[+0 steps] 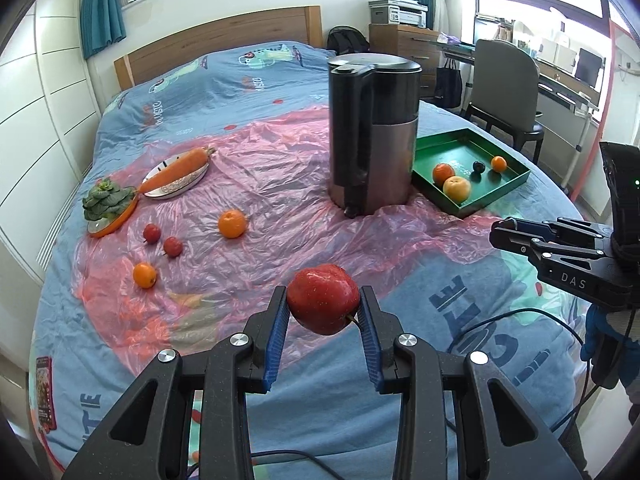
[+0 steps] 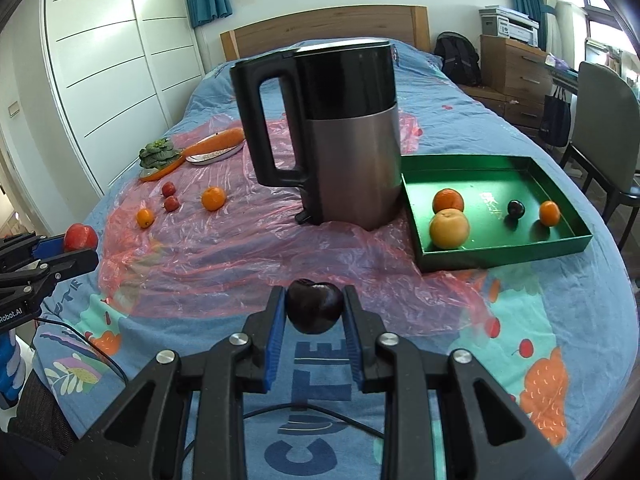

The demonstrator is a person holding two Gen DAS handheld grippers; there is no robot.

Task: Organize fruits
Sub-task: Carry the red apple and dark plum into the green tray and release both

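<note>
Over the bed's near edge, left gripper (image 1: 323,307) clamps a red apple (image 1: 322,298) | kettle (image 2: 332,136) blocks mid-sheet, loose oranges (image 1: 231,223) to its left | right gripper (image 2: 315,308) pinches a dark plum (image 2: 315,305) | green tray (image 2: 500,254) far right, roomy front corner by bed edge

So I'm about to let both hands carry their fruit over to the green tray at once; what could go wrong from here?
The kettle stands right beside the green tray, so the left gripper with its red apple may clip it on the way. The tray already holds four fruits, among them a yellow apple; a dropped fruit could knock them rolling. The right gripper pinches the dark plum near its fingertips, so it could slip.
</note>
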